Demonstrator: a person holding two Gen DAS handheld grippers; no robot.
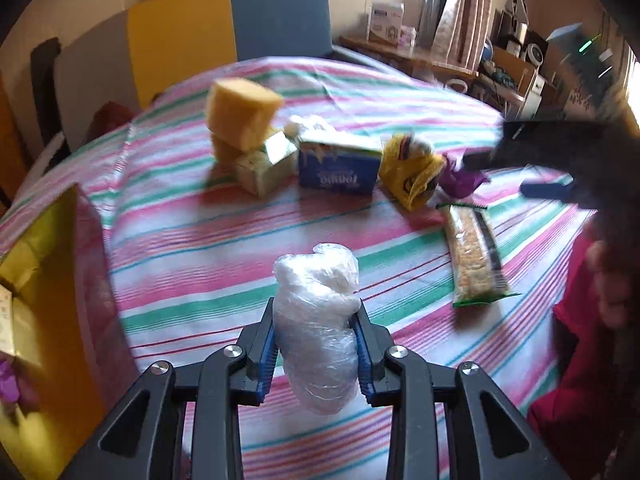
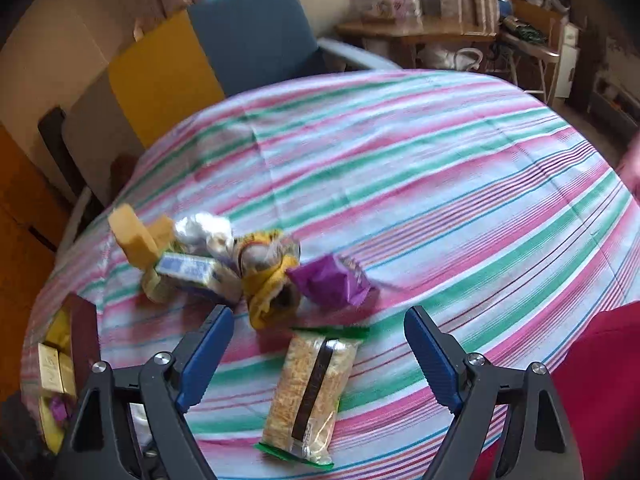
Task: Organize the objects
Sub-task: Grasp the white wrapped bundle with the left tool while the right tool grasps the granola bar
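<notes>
Plastic bundle (image 1: 318, 332), clear film wadded around something white, sat clenched between the pads of the left tool (image 1: 317, 344), lifted off the striped counter (image 1: 248, 248). Grip was around the bundle's middle; both ends bulged free past the pads.

Risks noted:
- Film looked slick and soft. Squeezed that tight, the bundle could creep out forward or drop from below if the tool swung fast.
- Cardboard box (image 1: 52, 280) stood close on the tool's left, wall upright, some packets already inside. Likely destination, my guess. A low carry could catch the near wall and knock the bundle loose or shove the box.
- Loose film tail could snag on a pad at release and drag the bundle back out.

Right tool (image 2: 319, 354) hung released, jaws wide, nothing between them, directly over the noodle packet (image 2: 310, 396), which lay flat just ahead of its tips. Flat, crinkly wrap: pads might skate along it instead of biting.

Beyond that tool sat the heap: purple packet (image 2: 330, 282), yellow bag (image 2: 268, 280), blue carton (image 2: 188, 270), yellow sponges (image 2: 138, 240). Sponges looked stacked and tilted; a nudge could topple them.

Both tools were near each other; crossing paths toward the box risked a bump.
</notes>
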